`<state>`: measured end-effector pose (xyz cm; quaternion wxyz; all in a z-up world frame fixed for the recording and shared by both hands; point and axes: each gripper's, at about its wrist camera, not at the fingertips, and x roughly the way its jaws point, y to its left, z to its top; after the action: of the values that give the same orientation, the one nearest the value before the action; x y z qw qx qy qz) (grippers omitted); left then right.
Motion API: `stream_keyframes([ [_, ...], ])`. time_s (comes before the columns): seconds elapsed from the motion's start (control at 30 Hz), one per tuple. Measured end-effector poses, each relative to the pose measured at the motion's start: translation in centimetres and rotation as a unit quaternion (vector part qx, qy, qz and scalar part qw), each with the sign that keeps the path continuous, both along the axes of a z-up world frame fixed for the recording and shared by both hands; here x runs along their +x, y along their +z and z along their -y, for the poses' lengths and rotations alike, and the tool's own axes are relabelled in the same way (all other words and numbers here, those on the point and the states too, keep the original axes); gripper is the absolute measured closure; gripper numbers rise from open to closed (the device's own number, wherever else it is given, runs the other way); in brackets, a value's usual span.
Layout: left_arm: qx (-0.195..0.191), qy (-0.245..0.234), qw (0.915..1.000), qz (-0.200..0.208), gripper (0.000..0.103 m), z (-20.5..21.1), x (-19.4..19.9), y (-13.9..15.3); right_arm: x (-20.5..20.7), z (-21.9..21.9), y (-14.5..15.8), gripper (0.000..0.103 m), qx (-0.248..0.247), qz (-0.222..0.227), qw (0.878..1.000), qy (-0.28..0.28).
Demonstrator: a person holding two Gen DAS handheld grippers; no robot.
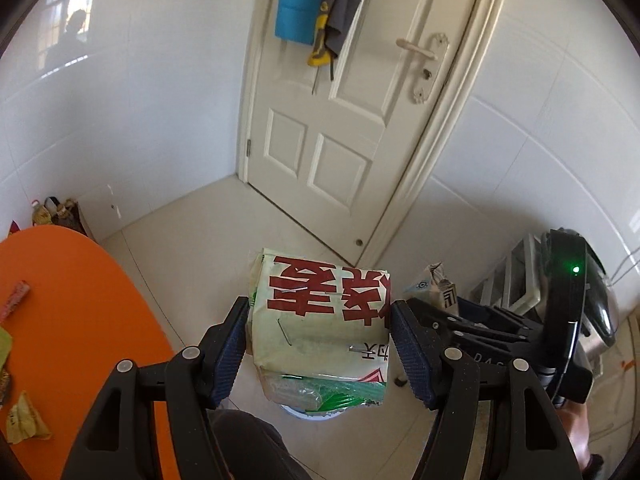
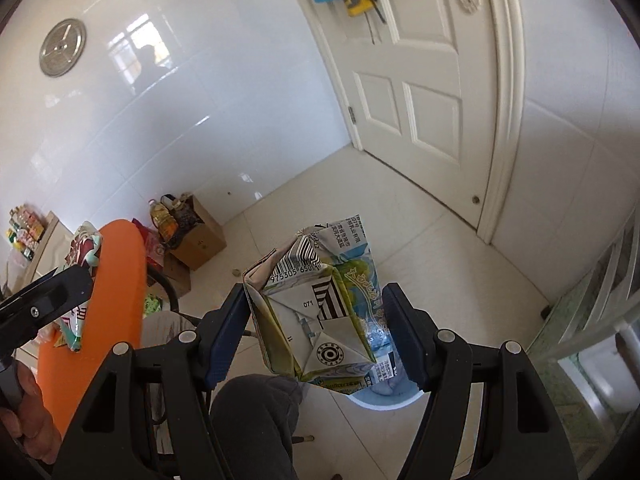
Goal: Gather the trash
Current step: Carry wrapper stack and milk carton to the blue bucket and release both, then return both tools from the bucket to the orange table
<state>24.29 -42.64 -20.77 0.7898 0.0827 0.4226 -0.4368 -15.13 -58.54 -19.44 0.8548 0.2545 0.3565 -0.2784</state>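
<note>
Floor: we see pale tiles [image 1: 192, 240], white door [image 1: 320, 120].
Left gripper [image 1: 318, 344]: fingers clamp a packet [image 1: 320, 320].
Right gripper [image 2: 316, 332]: fingers clamp a carton [image 2: 316, 312].

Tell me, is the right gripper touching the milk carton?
Touching. The right wrist view shows the folded milk carton pinched in the right gripper, its sides pressed against both dark fingers with no gap.

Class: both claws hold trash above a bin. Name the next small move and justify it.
Probably open the right claw: its flattened carton hangs above the blue bin. The left claw grips a green packet over that bin too.
</note>
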Motion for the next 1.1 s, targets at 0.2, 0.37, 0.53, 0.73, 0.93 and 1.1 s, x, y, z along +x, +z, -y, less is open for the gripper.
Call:
stream_keyframes([
  [0.2,0.044,-0.016,0.9971,-0.06,0.039,1.8,2.9,-4.3,-0.3,3.7,-6.2,0.034,0.062,-0.028,0.997,-0.031],
  [0.37,0.078,-0.028,0.9909,-0.106,0.039,3.0,4.3,-7.5,0.2,5.7,-10.4,0.034,0.097,-0.052,0.993,-0.045],
  [0.53,0.114,-0.04,0.9831,-0.137,0.035,4.4,5.5,-10.1,0.7,7.6,-13.7,0.022,0.129,-0.073,0.987,-0.059],
  [0.73,0.15,-0.046,0.9769,-0.146,0.029,6.4,6.6,-11.1,-0.4,8.3,-15.4,0.006,0.142,-0.085,0.983,-0.085],
  [0.93,0.173,-0.037,0.9782,-0.109,0.018,13.1,9.1,-10.5,-1.3,8.1,-14.9,0.0,0.129,-0.086,0.982,-0.106],
  [1.1,0.163,-0.013,0.9845,-0.065,0.013,13.0,6.0,-8.5,-1.6,7.3,-13.2,0.0,0.115,-0.076,0.984,-0.113],
])
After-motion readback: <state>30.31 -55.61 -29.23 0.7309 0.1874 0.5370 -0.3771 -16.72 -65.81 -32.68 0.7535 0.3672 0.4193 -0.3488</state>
